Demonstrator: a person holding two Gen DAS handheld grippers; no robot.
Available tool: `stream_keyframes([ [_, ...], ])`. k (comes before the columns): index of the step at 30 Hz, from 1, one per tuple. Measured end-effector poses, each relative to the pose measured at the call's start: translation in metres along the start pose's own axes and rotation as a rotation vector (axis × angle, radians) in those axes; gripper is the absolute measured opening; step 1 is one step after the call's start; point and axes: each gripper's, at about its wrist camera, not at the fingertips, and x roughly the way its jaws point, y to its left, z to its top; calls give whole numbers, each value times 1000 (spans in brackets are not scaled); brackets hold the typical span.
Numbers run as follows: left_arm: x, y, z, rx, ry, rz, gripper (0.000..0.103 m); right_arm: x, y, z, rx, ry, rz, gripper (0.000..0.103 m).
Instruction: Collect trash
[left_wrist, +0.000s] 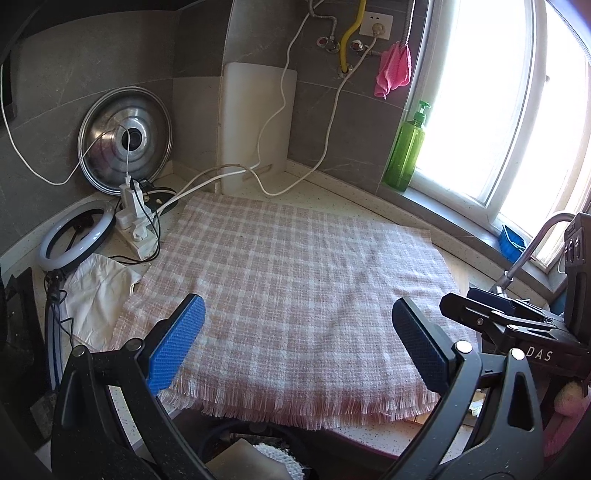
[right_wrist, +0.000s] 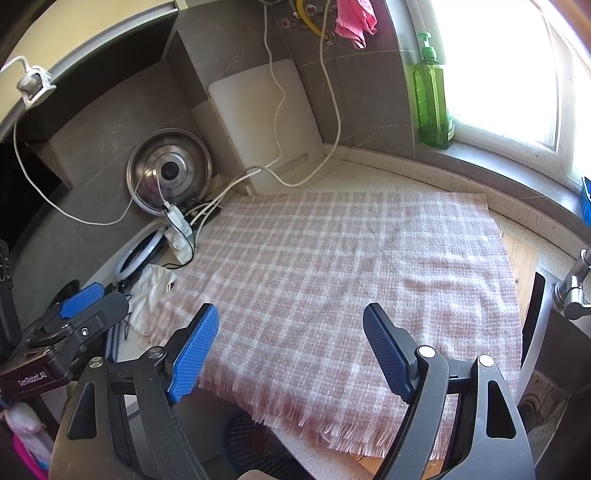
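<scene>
A: Where do the two stand?

B: The left hand-held gripper (left_wrist: 297, 345) fills the bottom of its frame, fingers spread wide with nothing between them, over the near fringe of the pink checked cloth (left_wrist: 291, 280) on the table (left_wrist: 369, 437). The right hand-held gripper (right_wrist: 290, 349) is likewise spread and empty, low in its own frame.

A: Any trash?

B: A crumpled white cloth or paper (left_wrist: 98, 291) lies at centre left, touching the cloth's left edge, just below the ring light (left_wrist: 75, 236). I cannot tell what it is.

A: Behind?

B: A steel lid (left_wrist: 127, 144) leans on the wall, upper left.
</scene>
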Motion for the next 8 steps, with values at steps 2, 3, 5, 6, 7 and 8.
stream_keyframes([
  [2,0,0,0,4,-1,6,103,0,0,0,-1,1,0,80],
  [3,0,0,0,7,-4,9,103,0,0,0,-1,1,-1,80],
  [5,0,-1,0,12,-11,15,103,0,0,-1,2,0,-3,80],
  [6,0,0,-1,13,-12,17,103,1,-1,-1,4,1,-5,80],
  [7,1,0,-1,13,-9,15,103,1,-2,-1,6,1,-7,80],
  [8,1,0,-1,13,-7,14,103,2,-2,-1,8,3,-9,80],
])
